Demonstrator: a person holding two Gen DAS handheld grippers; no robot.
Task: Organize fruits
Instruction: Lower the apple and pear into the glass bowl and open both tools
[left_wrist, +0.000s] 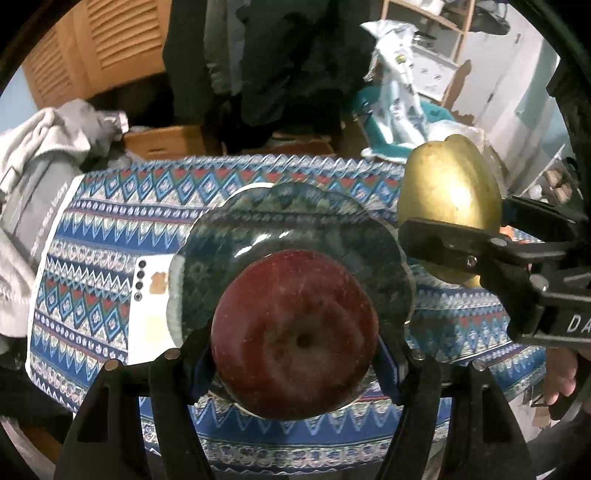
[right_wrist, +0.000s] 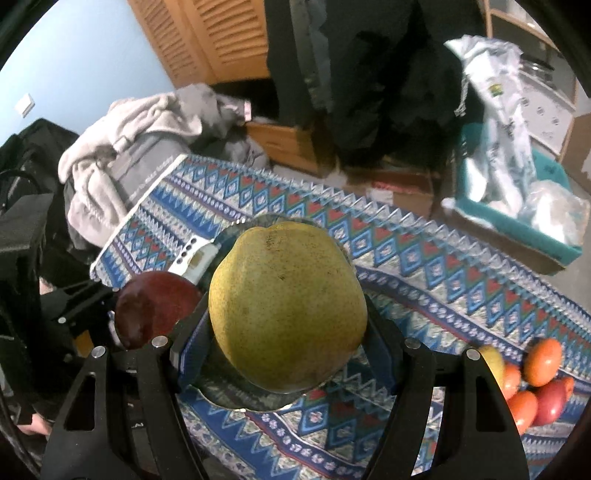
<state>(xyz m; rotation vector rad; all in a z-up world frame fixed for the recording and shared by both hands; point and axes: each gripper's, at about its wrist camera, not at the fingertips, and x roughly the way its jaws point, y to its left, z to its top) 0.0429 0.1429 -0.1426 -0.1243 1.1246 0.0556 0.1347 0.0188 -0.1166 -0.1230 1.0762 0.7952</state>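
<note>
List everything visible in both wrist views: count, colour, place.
round red apple: 1, dark red, between left gripper fingers, over the plate
large yellow-green pear: 1, yellow-green, between right gripper fingers, over the plate
scalloped glass plate: 1, clear, mid-cloth
patterned tablecloth: 1, blue, white, red, covering table
white phone: 1, white, beside and partly under the plate
loose fruits: about five, orange, red, yellow, on the cloth at the right view's right edge
grey clothes: pile, beyond the cloth
teal bin: 1, holding bags
left gripper: black
right gripper: black
</note>
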